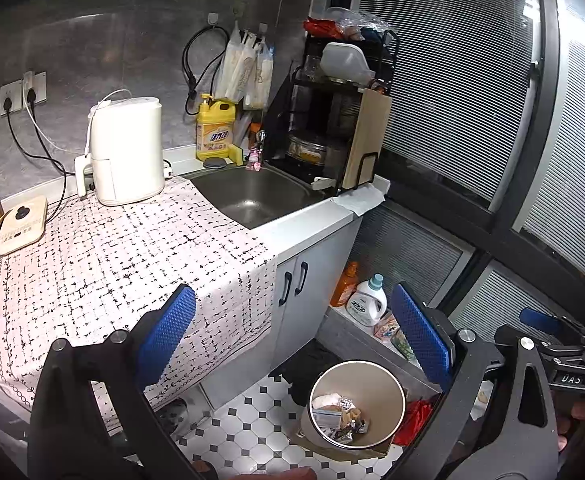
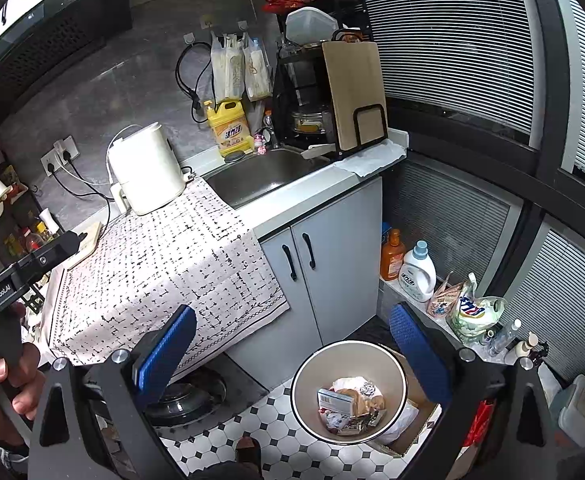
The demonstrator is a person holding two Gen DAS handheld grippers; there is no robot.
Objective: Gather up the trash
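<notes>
I hold both grippers over the tiled floor [image 2: 292, 456] just off the counter [image 1: 312, 224] edge, the left gripper [image 1: 292, 344] and right gripper [image 2: 292, 356] each with fingers spread apart and empty. Between them below stands one round bin [image 2: 304, 368], beside the cabinet's two doors [image 2: 324, 264]. In it lies the trash [image 2: 350, 404]: one small box, crumpled paper and wrappers.

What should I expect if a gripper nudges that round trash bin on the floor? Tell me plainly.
The trash bin would probably slide or tip easily: it looks thin-walled and holds only a shallow layer of wrappers and paper, so it seems light. Its smooth rim may slip between the fingers. The cardboard box beside it might stop it sliding that way.
</notes>
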